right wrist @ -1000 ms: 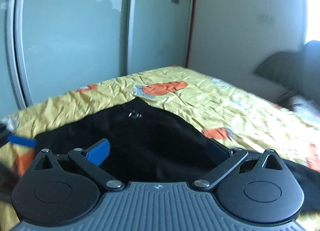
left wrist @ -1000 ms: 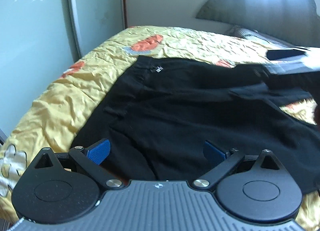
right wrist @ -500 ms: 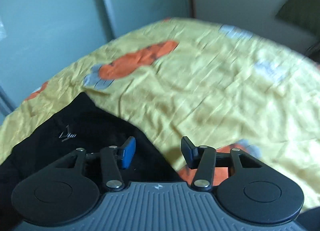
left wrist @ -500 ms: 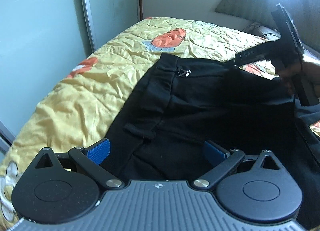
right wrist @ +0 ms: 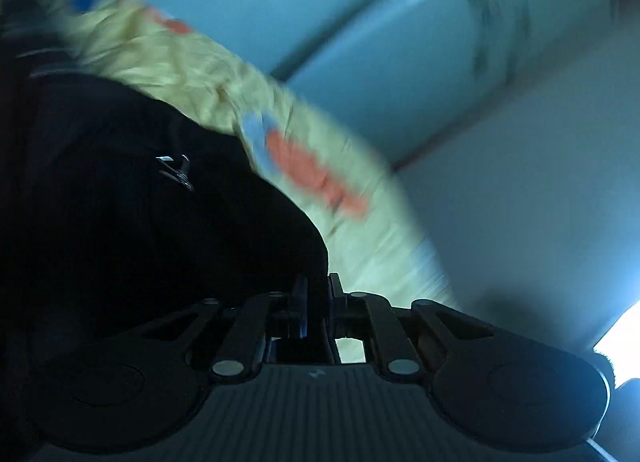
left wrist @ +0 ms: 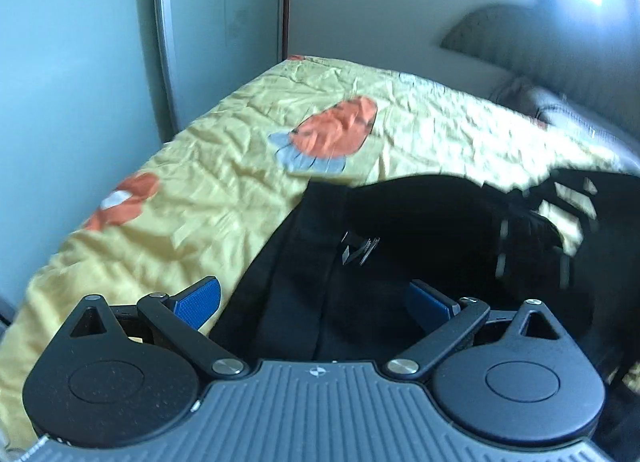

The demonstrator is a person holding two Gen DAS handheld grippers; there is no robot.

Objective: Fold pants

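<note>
The black pants (left wrist: 400,222) lie on a yellow bedspread, waistband toward the far left, with a metal clasp (left wrist: 360,250) showing. My left gripper (left wrist: 316,298) is open, its blue pads either side of the waistband edge, just above the cloth. In the right wrist view my right gripper (right wrist: 318,294) is shut on a corner of the black pants (right wrist: 140,202) and is tilted, lifting the cloth. The right gripper also shows blurred in the left wrist view (left wrist: 560,222), over the pants at right.
The yellow bedspread (left wrist: 200,190) with orange and blue prints covers the bed. A mirrored wardrobe door (left wrist: 80,62) stands close along the bed's left side. A dark headboard (left wrist: 540,42) and a pillow are at the far right.
My right gripper closed on the pants' corner and swung up and over, tilting hard. My left gripper moved forward toward the waistband and stayed open.
</note>
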